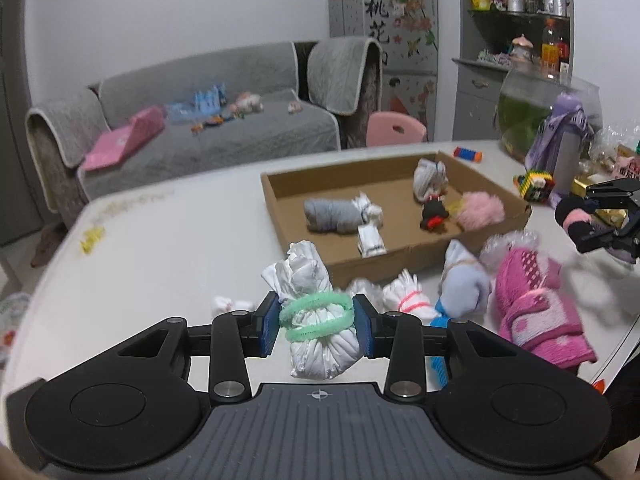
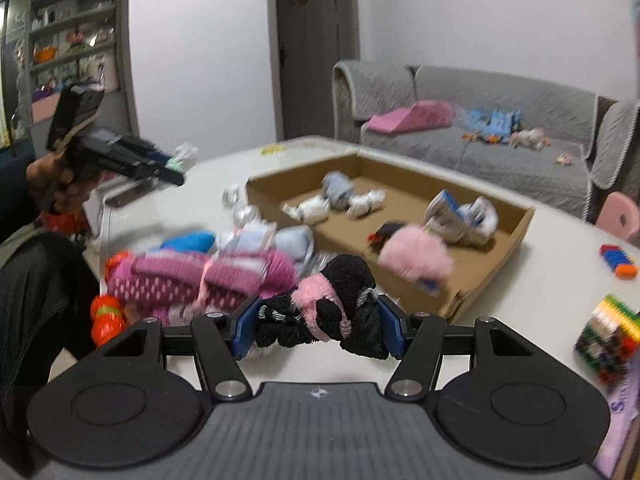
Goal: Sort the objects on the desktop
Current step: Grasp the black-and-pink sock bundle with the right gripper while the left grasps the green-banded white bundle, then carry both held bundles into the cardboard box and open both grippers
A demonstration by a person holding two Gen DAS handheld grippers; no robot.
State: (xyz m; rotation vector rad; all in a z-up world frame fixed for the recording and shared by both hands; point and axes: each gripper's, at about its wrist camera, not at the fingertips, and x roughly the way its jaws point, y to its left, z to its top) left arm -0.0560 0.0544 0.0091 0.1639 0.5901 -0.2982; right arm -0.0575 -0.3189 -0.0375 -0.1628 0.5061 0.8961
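Left wrist view: left gripper (image 1: pixel 316 322) is seen clamped on a white bundle (image 1: pixel 316 316) tied w/ a green band, jaws closed partway against its sides, bundle held above the table (image 1: pixel 180 248). Just nearer than the cardboard box (image 1: pixel 276 204), more bundles are spotted on the tabletop: a white one w/ pink tie (image 1: pixel 408 298), a pale blue one (image 1: pixel 466 284), a pink dotted towel roll (image 1: pixel 536 300). Inside the box a grey roll (image 1: pixel 332 214) and a pink fluffy item (image 1: pixel 480 210) are seen.

Right wrist view: right gripper (image 2: pixel 318 326) is closed on a black sock bundle (image 2: pixel 352 280) w/ pink band, held short of the box's near wall, above the table. Beyond the box, a grey sofa (image 2: pixel 500 148) is visible.
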